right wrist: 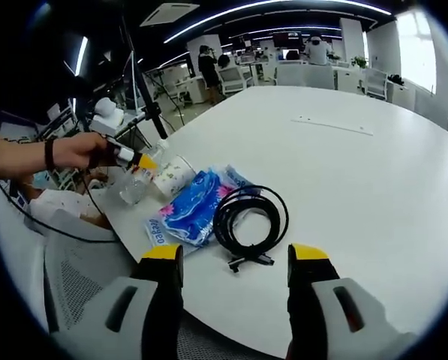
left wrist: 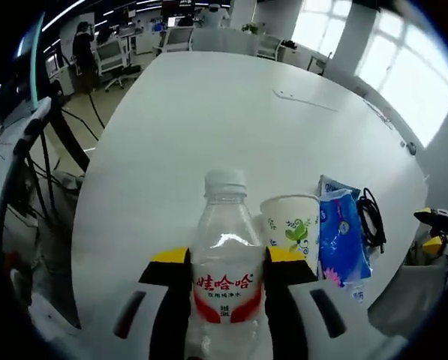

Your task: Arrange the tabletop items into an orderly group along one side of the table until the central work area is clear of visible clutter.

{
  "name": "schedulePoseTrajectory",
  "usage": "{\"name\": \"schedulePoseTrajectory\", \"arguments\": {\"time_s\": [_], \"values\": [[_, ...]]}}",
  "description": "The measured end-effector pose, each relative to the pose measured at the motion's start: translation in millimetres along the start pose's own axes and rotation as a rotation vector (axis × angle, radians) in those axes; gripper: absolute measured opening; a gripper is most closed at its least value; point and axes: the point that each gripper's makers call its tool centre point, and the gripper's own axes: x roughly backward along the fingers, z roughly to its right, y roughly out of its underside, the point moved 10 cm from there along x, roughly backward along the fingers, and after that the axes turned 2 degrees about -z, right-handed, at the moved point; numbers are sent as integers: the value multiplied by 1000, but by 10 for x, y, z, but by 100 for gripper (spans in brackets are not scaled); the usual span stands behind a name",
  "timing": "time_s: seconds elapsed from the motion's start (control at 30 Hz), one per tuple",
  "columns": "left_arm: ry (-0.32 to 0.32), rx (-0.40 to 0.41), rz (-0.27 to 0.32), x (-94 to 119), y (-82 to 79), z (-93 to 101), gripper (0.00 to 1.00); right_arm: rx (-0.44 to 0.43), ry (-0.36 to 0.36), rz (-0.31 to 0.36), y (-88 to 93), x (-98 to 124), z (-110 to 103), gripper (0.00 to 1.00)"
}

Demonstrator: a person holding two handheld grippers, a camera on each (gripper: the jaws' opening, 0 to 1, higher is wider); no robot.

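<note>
The water bottle (left wrist: pixel 225 277) is squeezed in the left gripper (left wrist: pixel 227 266), by the table (left wrist: pixel 231 127) edge next to the cup (left wrist: pixel 291 225), tissues (left wrist: pixel 342 236) and cable (right wrist: pixel 248 217). The right gripper (right wrist: pixel 236 259) is open and empty. Almost done; the middle looks clear.

Open-plan office: big white conference table (left wrist: pixel 208 135), rolling office chairs (left wrist: pixel 111 56) and desks with monitors (right wrist: pixel 287 36) past its far edge, linear ceiling light strips (right wrist: pixel 231 11), large bright windows (left wrist: pixel 411 82), people standing (right wrist: pixel 208 64) at workstations in back
</note>
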Motion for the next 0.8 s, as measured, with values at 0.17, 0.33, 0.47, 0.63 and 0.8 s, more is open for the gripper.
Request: {"name": "schedulePoseTrajectory", "arguments": {"time_s": [0.17,0.33,0.47,0.63,0.8], "values": [[7,-2,43,69,-79,26,36,10,0,-2,-6,8,10,55],[5,-15,56,78,-106,50,36,9,1,-4,3,9,17,55],[2,-26,63,106,-115,66,36,8,1,-4,12,14,16,55],[-6,-22,92,156,-142,66,36,6,2,-4,21,16,26,55],[-12,-25,106,194,-156,68,36,6,2,-4,17,10,31,55]]}}
